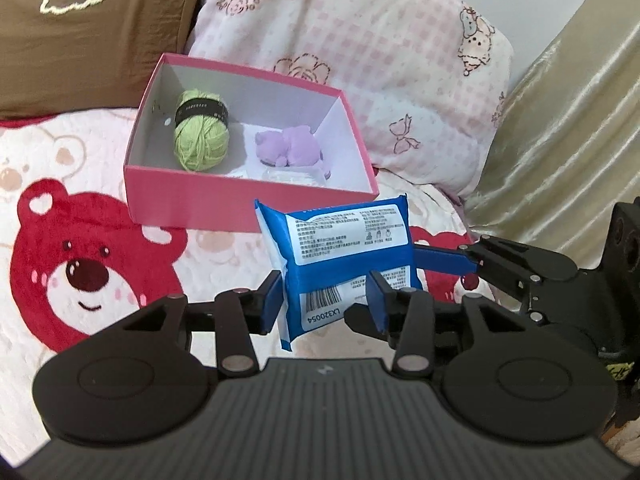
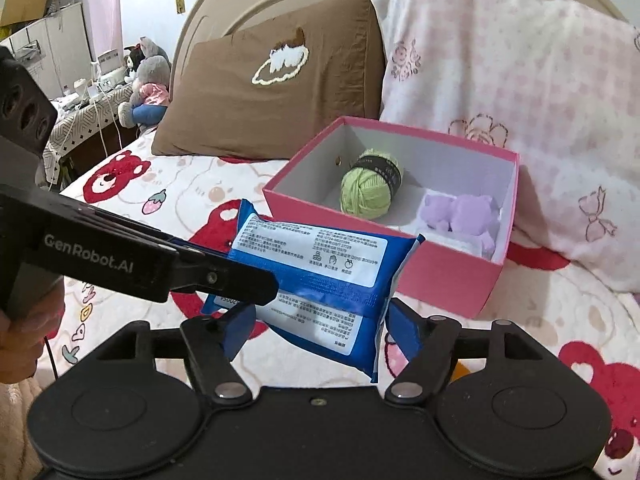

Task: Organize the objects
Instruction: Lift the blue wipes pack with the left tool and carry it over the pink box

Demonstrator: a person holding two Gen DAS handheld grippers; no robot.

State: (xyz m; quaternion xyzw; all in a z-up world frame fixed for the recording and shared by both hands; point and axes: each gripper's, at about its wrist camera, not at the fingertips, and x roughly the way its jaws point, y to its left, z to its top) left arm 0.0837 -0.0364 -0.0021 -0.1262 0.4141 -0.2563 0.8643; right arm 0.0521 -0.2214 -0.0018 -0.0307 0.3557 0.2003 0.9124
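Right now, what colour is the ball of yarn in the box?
Light green yarn with a black paper band, clearest in the right wrist view.

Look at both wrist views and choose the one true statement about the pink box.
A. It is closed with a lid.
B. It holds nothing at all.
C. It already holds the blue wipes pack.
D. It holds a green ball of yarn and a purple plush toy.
D: the open pink box holds the green ball of yarn beside the purple plush toy, while the blue wipes pack is outside it.
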